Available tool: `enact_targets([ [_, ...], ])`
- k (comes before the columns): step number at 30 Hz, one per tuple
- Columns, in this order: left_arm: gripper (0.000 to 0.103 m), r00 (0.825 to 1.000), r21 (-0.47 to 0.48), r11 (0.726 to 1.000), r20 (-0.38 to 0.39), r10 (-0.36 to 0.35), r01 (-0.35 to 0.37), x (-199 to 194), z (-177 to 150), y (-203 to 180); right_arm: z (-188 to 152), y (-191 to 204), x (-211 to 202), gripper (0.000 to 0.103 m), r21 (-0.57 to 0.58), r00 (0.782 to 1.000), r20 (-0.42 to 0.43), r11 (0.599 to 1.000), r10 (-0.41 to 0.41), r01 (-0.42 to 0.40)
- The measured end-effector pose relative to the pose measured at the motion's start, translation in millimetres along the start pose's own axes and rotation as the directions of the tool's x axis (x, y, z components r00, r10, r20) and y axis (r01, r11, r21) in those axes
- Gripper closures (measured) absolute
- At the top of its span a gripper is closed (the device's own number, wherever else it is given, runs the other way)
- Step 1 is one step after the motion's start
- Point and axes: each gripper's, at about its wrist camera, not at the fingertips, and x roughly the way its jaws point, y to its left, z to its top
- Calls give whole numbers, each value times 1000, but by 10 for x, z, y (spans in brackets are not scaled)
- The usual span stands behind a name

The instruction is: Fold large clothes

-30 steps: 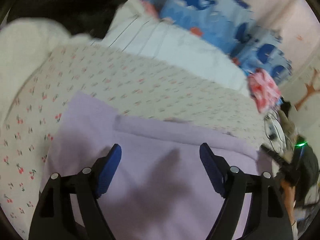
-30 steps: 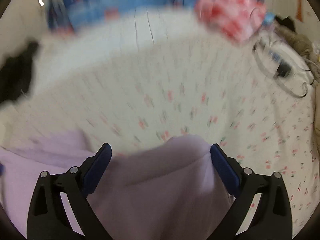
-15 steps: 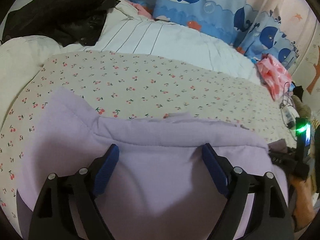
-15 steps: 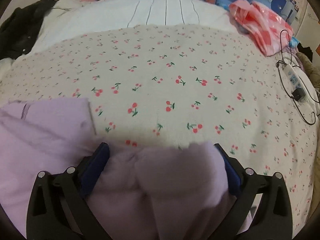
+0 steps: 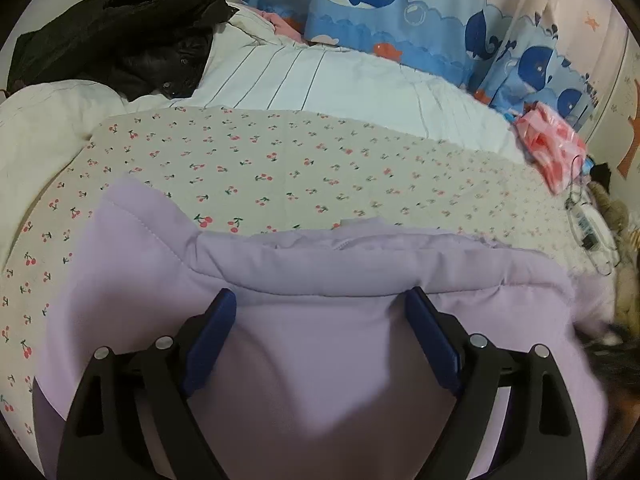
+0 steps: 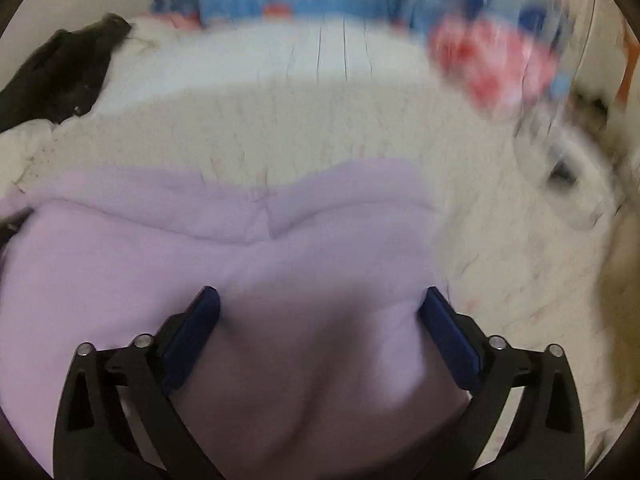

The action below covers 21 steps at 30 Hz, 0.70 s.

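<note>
A large lilac padded garment (image 5: 320, 360) lies folded on the cherry-print bed sheet (image 5: 280, 168), its thick folded edge running across the middle of the left wrist view. My left gripper (image 5: 320, 296) hovers over it just behind that edge, jaws wide and open, pads not pressing the cloth. The right wrist view is blurred by motion. There the same garment (image 6: 160, 248) spreads to the left and below, and my right gripper (image 6: 320, 294) stands open over its right part, cloth under and between the fingers.
A black jacket (image 5: 120, 40) lies at the back left on a white striped quilt (image 5: 320, 80). A whale-print curtain (image 5: 400, 12) hangs behind. A pink plastic bag (image 5: 548, 144) and a cable with a power strip (image 5: 588, 232) lie at the right.
The left gripper has settled lower over the garment, whose fold now lies flat. The right gripper dropped fast; the bunch of cloth between its jaws has spread out flat.
</note>
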Motion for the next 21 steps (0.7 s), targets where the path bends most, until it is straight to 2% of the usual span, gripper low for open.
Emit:
enact_targets([
  [8, 19, 1000, 13, 1000, 16, 11, -12, -13, -29, -34, 14, -83, 62, 6, 28, 1000, -3, 1000, 14, -14],
  [10, 19, 998, 9, 1000, 55, 23, -23, -109, -39, -29, 9, -72, 51, 6, 20, 1000, -2, 1000, 2, -2],
  [13, 19, 984, 14, 1000, 177, 16, -19, -472, -67, -25, 20, -50, -33, 6, 0, 1000, -22, 1000, -9, 9],
  [16, 19, 963, 45, 999, 268, -3, -9, -1000, -148, -30, -140, 42, -538, 6, 1, 997, 64, 999, 44, -44],
  [18, 18, 956, 62, 998, 294, -10, -9, -1252, -230, -15, -376, 130, -890, 6, -13, 990, 116, 997, 75, -74],
  [21, 17, 946, 86, 996, 323, -8, -21, -1682, -435, 20, -751, 176, -1245, 6, -11, 984, 131, 993, 121, -121],
])
